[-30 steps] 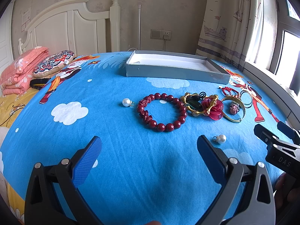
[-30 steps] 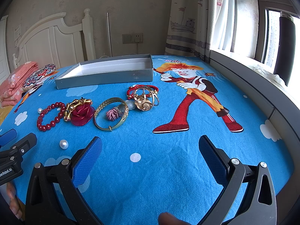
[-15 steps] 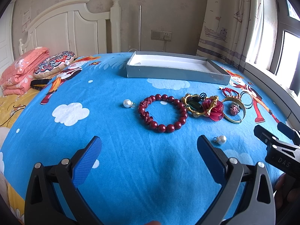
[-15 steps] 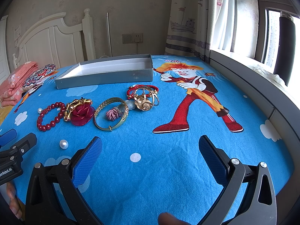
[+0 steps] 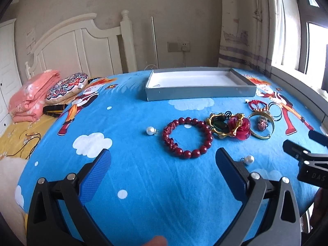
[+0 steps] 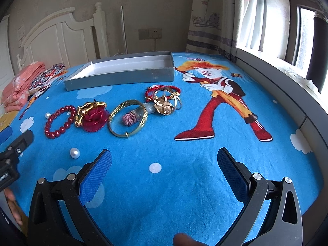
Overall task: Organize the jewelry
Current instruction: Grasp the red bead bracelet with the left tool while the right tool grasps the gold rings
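Both grippers hover low over the blue cartoon-print bedsheet (image 5: 143, 184), the left gripper (image 5: 163, 162) and right gripper (image 6: 164, 162) each spread wide, holding nothing. Mid-frame lie a dark red beaded bracelet (image 5: 187, 136), a gold bangle (image 6: 128, 121) and two loose pearls (image 5: 249, 160); the shallow grey cardboard tray (image 5: 201, 92) sits beyond them.

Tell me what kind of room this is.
Most likely a child's bedroom: a white headboard, a folded pink quilt and a cartoon-print blue bedsheet, with ship-pattern curtains by the window.
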`<state>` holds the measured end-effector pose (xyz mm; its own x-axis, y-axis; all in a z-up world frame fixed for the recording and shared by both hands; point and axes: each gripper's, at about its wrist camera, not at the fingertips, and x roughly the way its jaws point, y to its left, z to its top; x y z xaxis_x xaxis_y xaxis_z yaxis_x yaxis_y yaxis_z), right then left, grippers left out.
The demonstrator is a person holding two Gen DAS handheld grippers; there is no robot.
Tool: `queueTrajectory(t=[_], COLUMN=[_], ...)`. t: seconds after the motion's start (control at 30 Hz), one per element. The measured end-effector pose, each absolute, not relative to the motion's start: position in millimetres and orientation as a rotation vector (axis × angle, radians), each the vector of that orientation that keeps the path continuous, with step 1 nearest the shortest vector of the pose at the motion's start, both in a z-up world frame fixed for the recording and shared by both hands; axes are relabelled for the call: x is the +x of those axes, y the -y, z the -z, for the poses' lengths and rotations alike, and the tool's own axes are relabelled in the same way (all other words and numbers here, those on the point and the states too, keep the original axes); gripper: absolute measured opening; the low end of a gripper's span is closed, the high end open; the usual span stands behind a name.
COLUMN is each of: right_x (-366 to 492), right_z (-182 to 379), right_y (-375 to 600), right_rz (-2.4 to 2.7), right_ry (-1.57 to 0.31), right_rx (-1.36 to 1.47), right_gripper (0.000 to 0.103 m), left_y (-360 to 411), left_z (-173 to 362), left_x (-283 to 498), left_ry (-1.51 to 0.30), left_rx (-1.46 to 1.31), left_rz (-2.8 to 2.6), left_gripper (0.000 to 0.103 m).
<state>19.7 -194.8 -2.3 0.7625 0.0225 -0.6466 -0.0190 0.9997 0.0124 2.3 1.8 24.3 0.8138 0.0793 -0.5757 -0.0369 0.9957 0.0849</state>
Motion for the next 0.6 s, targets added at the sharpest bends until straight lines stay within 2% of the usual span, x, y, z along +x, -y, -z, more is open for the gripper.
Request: queueTrajectory(t=[0.13,0.27,0.47,0.6], right_x=[20.6,23.4,29.2,35.4], right_z=[-3.8,-9.8,-11.7,-11.8], right_y=[194.5,194.4,192.9,200.2], right_rz=[-0.031,-0.033,-0.051,-0.055], right_ry=[-0.697,-0.686,-0.709,-0.723], right_rx=[-0.011,-0.029,-0.062,-0.041], right_gripper=[0.096,0.096,0.096,0.096], left_y=[-12.0,-22.4,-27.1,-23.2], left_z=[-16.8,-11.1,-8.0,-0.8], left_x=[17.3,34.6,62.3,75.5], left_ry=[-0.724,-0.769,-0.822,-0.863], left_rx=[0.000,-0.041,-0.053,-0.037], left_rz=[-0.034,-0.037,-0.024,-0.028], left_gripper=[0.098,0.075,0.063,0.050])
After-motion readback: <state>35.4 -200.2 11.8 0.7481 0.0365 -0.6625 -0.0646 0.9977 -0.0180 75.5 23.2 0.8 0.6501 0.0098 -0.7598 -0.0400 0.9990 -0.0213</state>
